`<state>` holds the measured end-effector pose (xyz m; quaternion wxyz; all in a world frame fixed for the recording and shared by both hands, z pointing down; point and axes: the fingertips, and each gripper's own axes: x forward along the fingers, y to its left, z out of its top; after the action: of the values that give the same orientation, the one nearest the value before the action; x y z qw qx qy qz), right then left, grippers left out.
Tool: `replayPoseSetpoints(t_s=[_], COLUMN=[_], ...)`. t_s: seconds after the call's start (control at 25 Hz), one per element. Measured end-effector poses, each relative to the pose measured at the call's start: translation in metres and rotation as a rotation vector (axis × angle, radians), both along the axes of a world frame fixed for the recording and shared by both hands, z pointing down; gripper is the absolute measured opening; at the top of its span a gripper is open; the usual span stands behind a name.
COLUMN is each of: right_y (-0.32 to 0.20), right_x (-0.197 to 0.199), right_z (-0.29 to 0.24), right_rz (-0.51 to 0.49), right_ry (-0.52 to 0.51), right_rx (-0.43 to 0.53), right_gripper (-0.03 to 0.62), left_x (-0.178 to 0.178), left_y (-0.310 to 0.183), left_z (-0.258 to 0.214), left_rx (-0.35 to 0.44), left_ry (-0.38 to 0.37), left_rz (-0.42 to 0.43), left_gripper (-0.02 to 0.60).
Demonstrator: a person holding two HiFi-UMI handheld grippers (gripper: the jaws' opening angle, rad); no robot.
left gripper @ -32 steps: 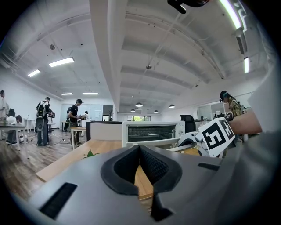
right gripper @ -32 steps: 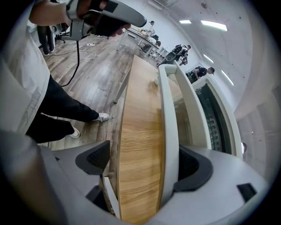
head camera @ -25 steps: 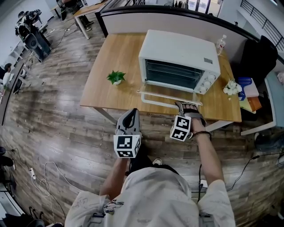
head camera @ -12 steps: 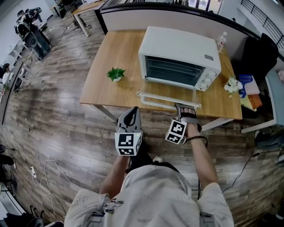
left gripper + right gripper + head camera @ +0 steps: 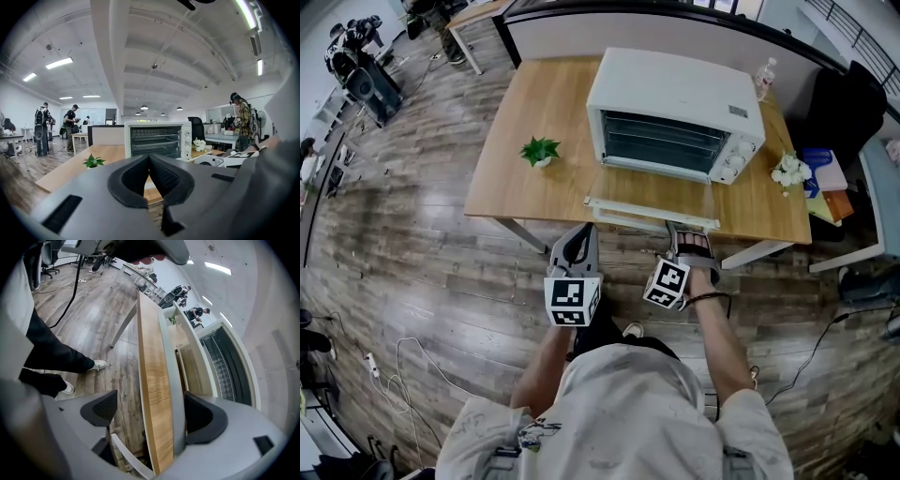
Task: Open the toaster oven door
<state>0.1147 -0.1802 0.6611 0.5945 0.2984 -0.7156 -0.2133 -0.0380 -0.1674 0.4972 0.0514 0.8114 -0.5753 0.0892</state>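
Loosely astride toaster oven door [image 5: 652,212], right hand-held gripper [image 5: 151,412]

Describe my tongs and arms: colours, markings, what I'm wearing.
The left tongs and right tongs have grey bodies with dark ribbed pads. Each carries a white cube printed with black square markers. The arms are bare below short pale sleeves; a dark band circles the right wrist.

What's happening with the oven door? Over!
Left gripper shut, empty. Right gripper open astride white door handle. White toaster oven: glass door down flat. Nothing blocking.
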Motion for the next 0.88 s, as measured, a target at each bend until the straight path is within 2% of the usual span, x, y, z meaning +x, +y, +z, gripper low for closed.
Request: replayPoseSetpoints(t_s=[0.44,0.88], right_y=[0.029,0.033], right_x=[0.001,0.002], right_z=[0.040,0.060], right_rz=[0.014,0.024], right_ry=[-0.012,-0.012], right_rx=[-0.047,-0.021], right_gripper=[0.457,0.459], left_x=[0.002,-0.003], left_y=[-0.002,0.004], left_z=[0.018,0.029], left_rx=[-0.027,-0.054], left_ry=[-0.014,-0.029], left_rz=[0.002,-0.006], left_gripper=[0.014,0.014])
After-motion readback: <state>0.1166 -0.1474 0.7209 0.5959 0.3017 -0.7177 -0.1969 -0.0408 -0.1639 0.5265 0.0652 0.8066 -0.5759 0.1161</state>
